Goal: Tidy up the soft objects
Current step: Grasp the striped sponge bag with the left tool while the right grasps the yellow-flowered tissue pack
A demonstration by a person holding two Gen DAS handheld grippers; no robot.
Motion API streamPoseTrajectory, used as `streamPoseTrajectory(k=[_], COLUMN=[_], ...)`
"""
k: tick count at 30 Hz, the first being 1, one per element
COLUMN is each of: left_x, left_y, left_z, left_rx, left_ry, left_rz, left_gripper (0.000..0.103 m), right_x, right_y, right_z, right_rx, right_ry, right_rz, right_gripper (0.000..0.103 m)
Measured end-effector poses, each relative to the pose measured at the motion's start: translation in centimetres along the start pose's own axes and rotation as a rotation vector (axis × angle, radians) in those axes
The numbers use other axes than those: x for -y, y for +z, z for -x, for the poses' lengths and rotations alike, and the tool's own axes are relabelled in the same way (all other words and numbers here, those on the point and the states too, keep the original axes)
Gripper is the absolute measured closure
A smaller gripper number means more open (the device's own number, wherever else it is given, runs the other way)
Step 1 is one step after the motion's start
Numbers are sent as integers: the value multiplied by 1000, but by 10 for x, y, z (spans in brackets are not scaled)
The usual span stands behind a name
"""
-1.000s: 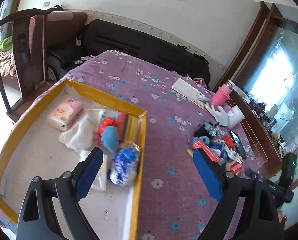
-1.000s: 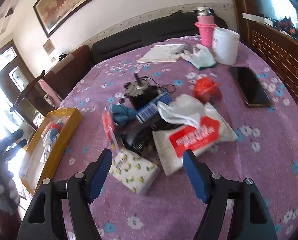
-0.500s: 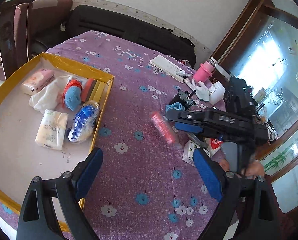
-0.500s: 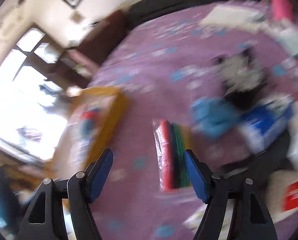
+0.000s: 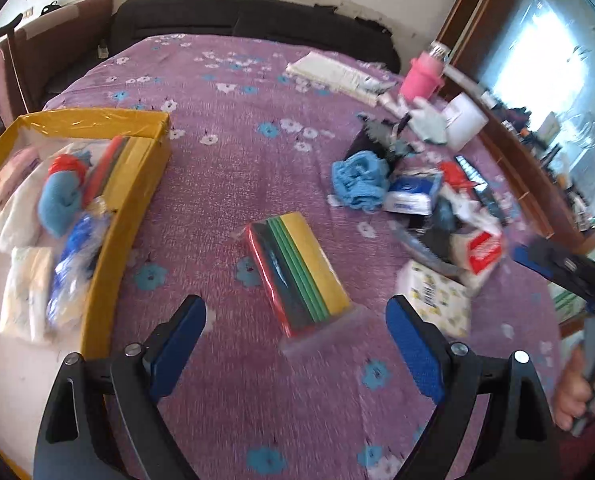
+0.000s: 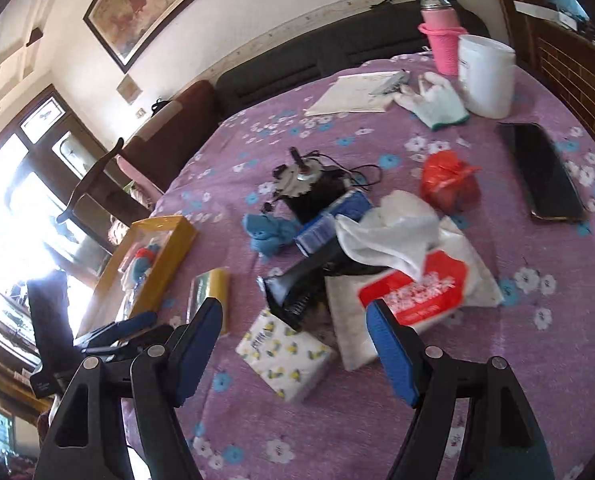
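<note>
Now lying on the purple cloth rather than sitting between the right gripper's [image 6: 293,348] fingers: the sponge pack [image 5: 297,272], resting just ahead of the left gripper [image 5: 295,344]. Hovering wide and empty, both tools. Sitting far left of the left gripper, the yellow tray [image 5: 137,200]. Lying just ahead of the right gripper, the tissue pack [image 6: 285,356]; beyond it, the blue cloth [image 6: 267,232].
</note>
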State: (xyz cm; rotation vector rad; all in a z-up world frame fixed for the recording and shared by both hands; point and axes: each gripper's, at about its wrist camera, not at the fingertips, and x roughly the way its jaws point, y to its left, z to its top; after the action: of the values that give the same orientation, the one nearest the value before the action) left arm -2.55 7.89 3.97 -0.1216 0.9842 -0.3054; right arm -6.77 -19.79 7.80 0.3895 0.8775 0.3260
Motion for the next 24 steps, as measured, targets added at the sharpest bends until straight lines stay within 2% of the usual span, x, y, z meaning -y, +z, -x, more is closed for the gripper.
streamPoseTrajectory(k=[4,6,7,8,9,10,11,13,17,24], left_x=[-1,7,13,19,24,27,27,22,13,10], left_y=[13,16,15,12,10,7,5,3,-3,-13], left_z=[-39,-47,-51,-51,-50,-47,-44,-36,-14,28], left_rx=[-50,-31,-34,-24,-16,-13,-21,-29,-6,57], left_ry=[70,135,167,198,216,192,176,140,82,-17], left_rz=[12,-36,-72,-107,-138,-161,-162,-141,-104,-61], left_gripper=[12,13,17,32,39,54,58,59,60,60], right_x=[2,-8,-13,-21,-30,-38,-48,-61,-65,-69], right_y=[-17,-26,-29,-32,-33,-35,-36,-38,-35,-35], right_z=[-1,-11,-16,-22,-28,-33,-40,-56,-80,-94], right_rx=[-42,-69,-78,-84,-87,-89,-95,-120,-134,-191], right_ry=[-24,-28,-31,-35,-40,-46,-56,-86,-158,-177], right_rz=[27,77,107,143,188,228,279,353,412,449], right_gripper=[24,24,24,24,24,24,24,23,22,23])
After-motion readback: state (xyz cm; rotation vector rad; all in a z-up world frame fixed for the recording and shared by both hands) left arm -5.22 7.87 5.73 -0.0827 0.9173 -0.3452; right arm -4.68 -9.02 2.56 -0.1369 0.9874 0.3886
